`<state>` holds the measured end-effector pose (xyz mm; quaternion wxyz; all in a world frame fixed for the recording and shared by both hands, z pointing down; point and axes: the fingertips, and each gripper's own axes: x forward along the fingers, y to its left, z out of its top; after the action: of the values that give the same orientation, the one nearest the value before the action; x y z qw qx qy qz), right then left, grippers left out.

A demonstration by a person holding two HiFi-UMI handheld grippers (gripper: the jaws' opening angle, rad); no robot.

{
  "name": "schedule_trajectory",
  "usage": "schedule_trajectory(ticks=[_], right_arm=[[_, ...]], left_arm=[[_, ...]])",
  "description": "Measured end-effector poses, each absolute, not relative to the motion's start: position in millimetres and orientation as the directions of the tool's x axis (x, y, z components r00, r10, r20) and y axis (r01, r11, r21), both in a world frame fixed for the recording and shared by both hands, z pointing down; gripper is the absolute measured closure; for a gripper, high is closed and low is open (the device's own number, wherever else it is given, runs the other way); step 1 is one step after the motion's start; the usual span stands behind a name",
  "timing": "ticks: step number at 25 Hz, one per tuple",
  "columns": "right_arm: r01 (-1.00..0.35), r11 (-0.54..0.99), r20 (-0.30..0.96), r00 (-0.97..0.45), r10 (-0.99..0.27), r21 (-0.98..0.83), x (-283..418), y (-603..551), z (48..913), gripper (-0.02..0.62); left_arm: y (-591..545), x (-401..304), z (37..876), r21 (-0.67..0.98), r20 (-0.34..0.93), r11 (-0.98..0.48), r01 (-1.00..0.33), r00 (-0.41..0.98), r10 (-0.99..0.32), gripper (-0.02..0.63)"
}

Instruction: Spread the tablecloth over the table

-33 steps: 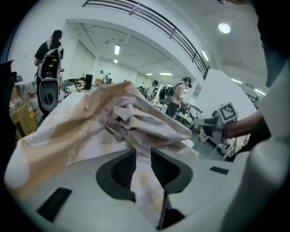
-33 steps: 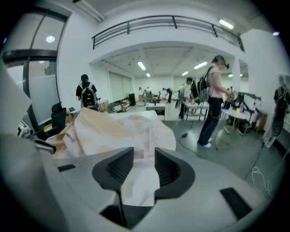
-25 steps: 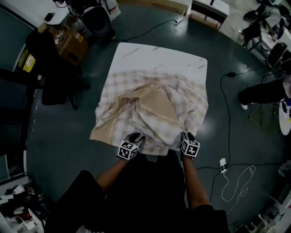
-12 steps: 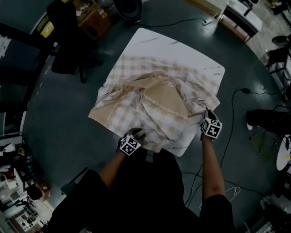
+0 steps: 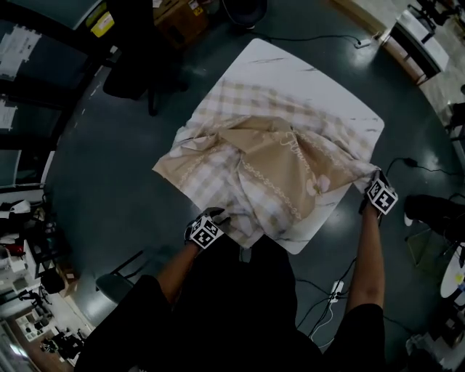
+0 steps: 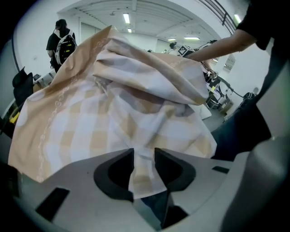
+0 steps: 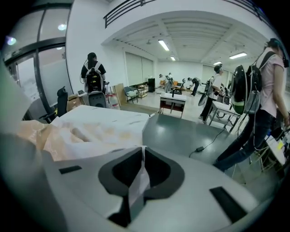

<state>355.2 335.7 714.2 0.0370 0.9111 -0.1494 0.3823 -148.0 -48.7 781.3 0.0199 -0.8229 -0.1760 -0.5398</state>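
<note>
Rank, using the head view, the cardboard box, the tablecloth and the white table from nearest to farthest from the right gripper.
1. tablecloth: pinched by the shut right gripper, at the table's right edge.
2. white table: its right edge lies just beside that gripper.
3. cardboard box: on the floor beyond the table's far left side.

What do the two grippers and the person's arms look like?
The left gripper and the right gripper each have a light grey body with two dark, curved jaw pads. Each carries a white cube with black square markers. The person wears a dark short-sleeved top.
</note>
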Motion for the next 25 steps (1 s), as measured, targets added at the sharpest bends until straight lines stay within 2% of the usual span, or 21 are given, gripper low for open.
schedule_trajectory(ticks=[2,3,4,6,8,12,14,16,21,25], right_arm=[[-0.309,-0.949,0.706,0.658,-0.261,-0.062,335.2,331.6,711.2,0.542],[-0.305,-0.950,0.706,0.658,-0.264,-0.071,319.8,330.7,708.2,0.447],[-0.295,-0.953,0.707,0.659,-0.257,-0.071,300.6,331.3,704.7,0.385],[-0.264,-0.963,0.709,0.668,-0.226,-0.058,251.7,332.0,697.5,0.379],[-0.242,-0.962,0.702,0.664,-0.258,-0.124,191.9,316.6,691.1,0.379],[-0.320,-0.848,0.636,0.562,-0.529,-0.422,64.2,212.1,676.2,0.370],[-0.380,-0.798,0.609,0.516,-0.602,-0.468,19.8,160.0,670.4,0.341],[-0.421,-0.787,0.612,0.495,-0.616,-0.451,-2.8,127.5,670.1,0.324],[-0.421,-0.799,0.626,0.500,-0.599,-0.429,-9.8,105.4,660.2,0.325],[-0.466,-0.744,0.643,0.392,-0.658,-0.478,-31.3,84.3,665.8,0.302]], left_arm=[[-43.2,-150.3,773.5,0.197,0.869,-0.923,0.330,0.378,0.320,0.454],[-36.6,-147.8,767.2,0.218,0.846,-0.909,0.355,0.395,0.357,0.453],[-29.0,-143.7,759.9,0.234,0.823,-0.894,0.383,0.411,0.392,0.453],[-17.8,-132.6,746.9,0.239,0.784,-0.873,0.425,0.446,0.431,0.453],[-12.8,-123.2,741.1,0.239,0.758,-0.865,0.441,0.471,0.450,0.447],[-3.6,-119.8,742.6,0.298,0.722,-0.839,0.455,0.468,0.510,0.413],[3.1,-118.1,739.0,0.304,0.696,-0.829,0.469,0.485,0.530,0.398],[13.2,-119.3,735.7,0.314,0.683,-0.817,0.483,0.483,0.548,0.376],[47.4,-133.1,734.3,0.331,0.677,-0.775,0.539,0.436,0.593,0.356],[72.3,-145.6,744.7,0.317,0.711,-0.768,0.557,0.396,0.581,0.325]])
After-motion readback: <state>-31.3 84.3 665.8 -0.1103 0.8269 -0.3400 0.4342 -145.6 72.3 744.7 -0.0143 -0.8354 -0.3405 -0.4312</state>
